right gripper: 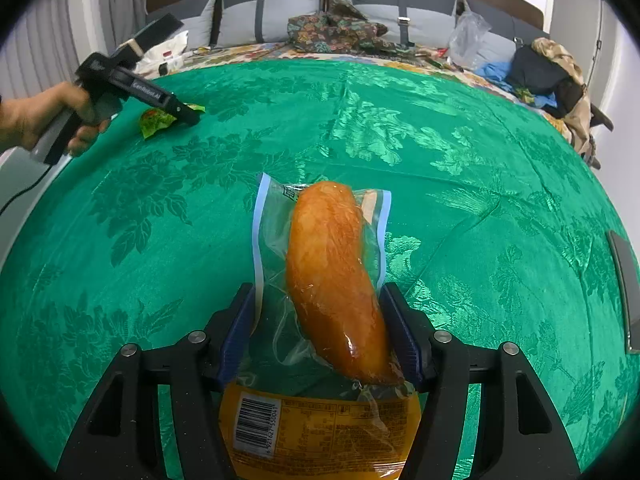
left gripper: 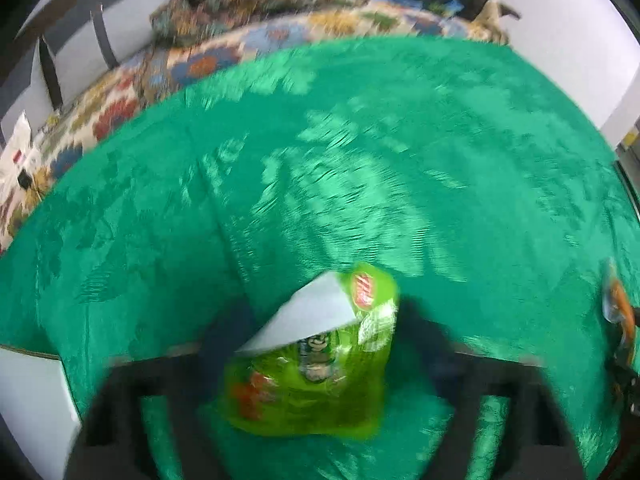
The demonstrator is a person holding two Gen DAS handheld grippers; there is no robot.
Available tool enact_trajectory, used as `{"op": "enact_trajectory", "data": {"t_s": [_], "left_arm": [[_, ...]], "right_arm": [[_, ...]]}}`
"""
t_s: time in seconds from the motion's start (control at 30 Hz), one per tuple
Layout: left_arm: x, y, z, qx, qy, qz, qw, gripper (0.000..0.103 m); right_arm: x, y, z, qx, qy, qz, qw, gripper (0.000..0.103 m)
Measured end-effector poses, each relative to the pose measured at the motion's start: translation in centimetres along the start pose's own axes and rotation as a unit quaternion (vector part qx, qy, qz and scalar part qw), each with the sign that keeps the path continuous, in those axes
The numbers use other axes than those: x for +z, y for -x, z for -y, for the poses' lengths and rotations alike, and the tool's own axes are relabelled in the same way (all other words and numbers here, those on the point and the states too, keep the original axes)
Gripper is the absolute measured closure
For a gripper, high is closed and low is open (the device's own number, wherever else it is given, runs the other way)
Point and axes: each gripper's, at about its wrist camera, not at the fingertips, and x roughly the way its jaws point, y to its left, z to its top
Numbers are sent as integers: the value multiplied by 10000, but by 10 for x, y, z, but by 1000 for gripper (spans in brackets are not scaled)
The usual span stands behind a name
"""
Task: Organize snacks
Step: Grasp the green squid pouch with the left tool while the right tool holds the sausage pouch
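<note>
My left gripper [left gripper: 320,324] is shut on a green snack bag [left gripper: 316,376], held just above the green cloth [left gripper: 360,160]; the view is blurred. The same bag [right gripper: 158,120] and gripper [right gripper: 192,114] show far left in the right wrist view. My right gripper [right gripper: 320,328] is shut on a clear packet holding an orange sausage-shaped snack [right gripper: 336,280] with a yellow barcode label. That packet's edge [left gripper: 618,304] shows at the right edge of the left wrist view.
The cloth [right gripper: 440,140] covers a bed. Grey pillows [right gripper: 276,12], crumpled patterned fabric [right gripper: 336,28], a plastic bag [right gripper: 468,36] and piled clothes [right gripper: 552,68] lie along the headboard. A dark flat object [right gripper: 624,280] lies at the right edge.
</note>
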Motion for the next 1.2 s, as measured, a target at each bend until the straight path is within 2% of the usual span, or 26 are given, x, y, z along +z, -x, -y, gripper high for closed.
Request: {"op": "enact_trajectory", "data": {"t_s": [0.17,0.3,0.5,0.63,0.77,0.87,1.0,1.03,1.1,1.13,1.2], "left_arm": [[-44,20,28,-111,346,17,9993,50],[-112,53,61,-453,1143,92,9924,51],[-195,94,112,-197,1692,354,9848,51],[-231,121,120,16,1987,745,9772,52],[-240,132,117,185,2110,893,9732,52],[-243,130,118,298,2072,888,9738,51],[-248,108,116,216,2034,659,9766,49],[-250,111,117,289,1923,791,9777,41],[-250,108,118,327,1796,740,9804,31],[-249,106,119,293,1705,671,9826,21],[-248,103,125,371,1489,562,9866,19]], "right_arm": [[0,0,0,4,-1,3,10000,37],[0,0,1,50,-41,13,10000,38],[-1,2,9,267,-252,83,9993,40],[-4,12,26,632,-984,-103,9931,44],[-18,33,42,1252,-2159,-214,9681,46],[-28,46,41,1417,-2520,-181,9571,46],[-29,57,36,1291,-2436,-162,9611,46],[-29,59,36,1260,-2415,-159,9620,46],[-31,65,36,1234,-2421,-139,9623,46],[-32,69,37,1223,-2409,-117,9627,46],[-34,75,35,1193,-2344,-84,9648,46]]}}
